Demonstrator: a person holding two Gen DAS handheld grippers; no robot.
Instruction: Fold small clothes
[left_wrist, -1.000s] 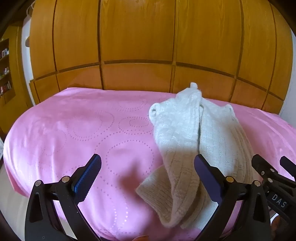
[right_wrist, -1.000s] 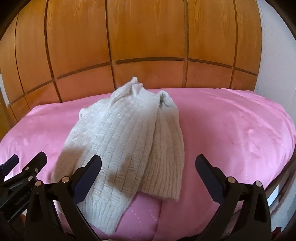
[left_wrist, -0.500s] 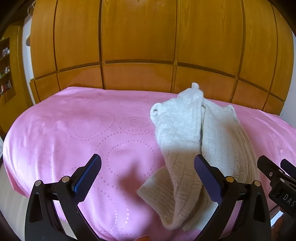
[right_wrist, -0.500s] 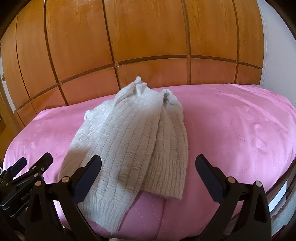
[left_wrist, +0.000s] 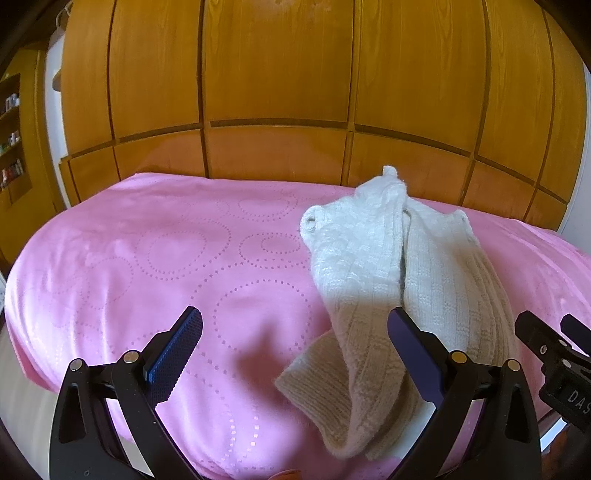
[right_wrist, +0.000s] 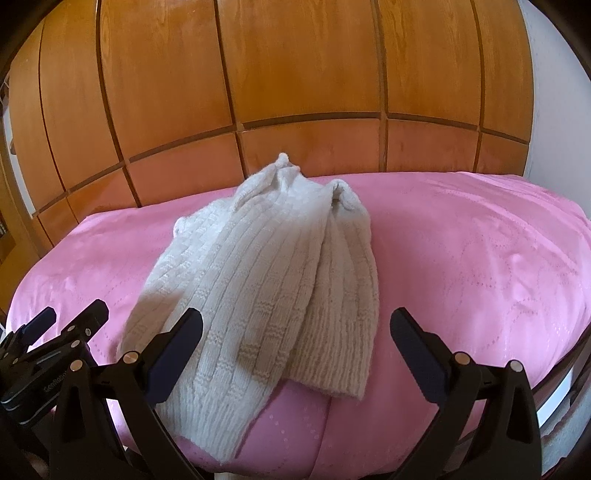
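A small cream knitted sweater lies bunched lengthwise on a pink bed cover; it also shows in the right wrist view. Its near end hangs toward the bed's front edge. My left gripper is open and empty, just short of the sweater's near left end. My right gripper is open and empty, in front of the sweater's near end. Each gripper shows at the edge of the other's view: the right one in the left wrist view, the left one in the right wrist view.
A wooden panelled wardrobe stands behind the bed. The pink cover spreads wide to the right of the sweater and to its left. A shelf with small items is at the far left. A white wall is at the right.
Both grippers have drifted slightly, the right wrist view tilting down and closer to the sweater. The sweater has not moved and both grippers have stayed open.
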